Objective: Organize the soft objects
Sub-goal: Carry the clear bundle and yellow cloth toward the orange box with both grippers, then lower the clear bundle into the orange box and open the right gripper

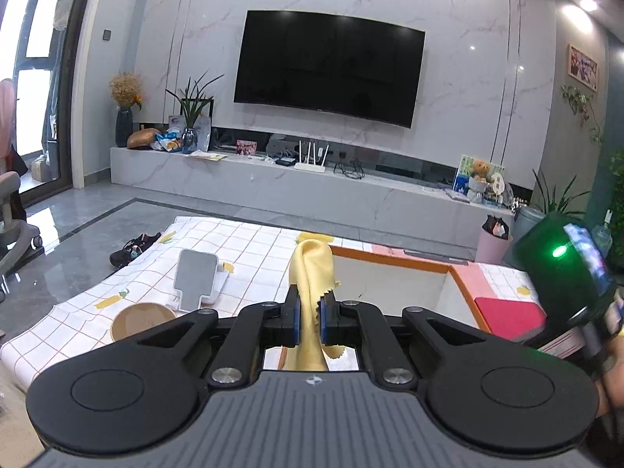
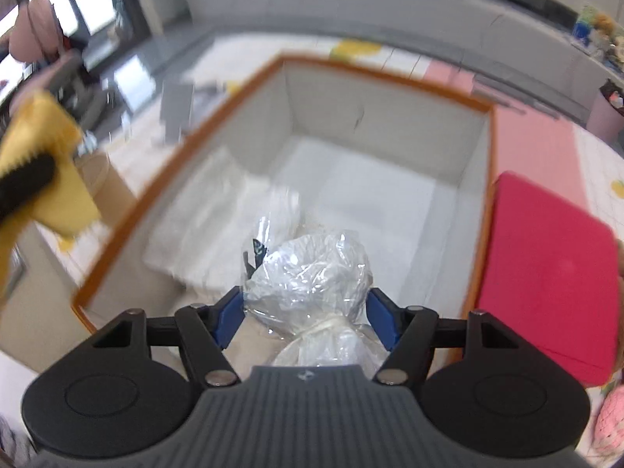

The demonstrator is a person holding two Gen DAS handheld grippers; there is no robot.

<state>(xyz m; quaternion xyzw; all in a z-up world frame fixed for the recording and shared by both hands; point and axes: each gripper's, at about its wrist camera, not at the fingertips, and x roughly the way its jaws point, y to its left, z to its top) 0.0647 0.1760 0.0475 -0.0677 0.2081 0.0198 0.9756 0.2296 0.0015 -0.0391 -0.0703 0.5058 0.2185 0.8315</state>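
Note:
My left gripper [image 1: 310, 321] is shut on a yellow cloth [image 1: 312, 269] and holds it up above the checked tablecloth, left of the orange-rimmed white storage box [image 1: 390, 259]. The cloth also shows at the left edge of the right wrist view [image 2: 43, 167]. My right gripper [image 2: 306, 316] holds a crumpled clear plastic bag [image 2: 312, 269] between its blue pads, over the near edge of the box [image 2: 374, 78]. White folded material [image 2: 218, 226] lies inside the box at the left.
A red flat lid or pad [image 2: 546, 273] lies right of the box. A grey phone stand [image 1: 197, 279] and a brown bowl [image 1: 142, 318] sit on the table at the left. A TV wall and marble console stand beyond. Something pink knitted [image 2: 612, 421] lies at the lower right.

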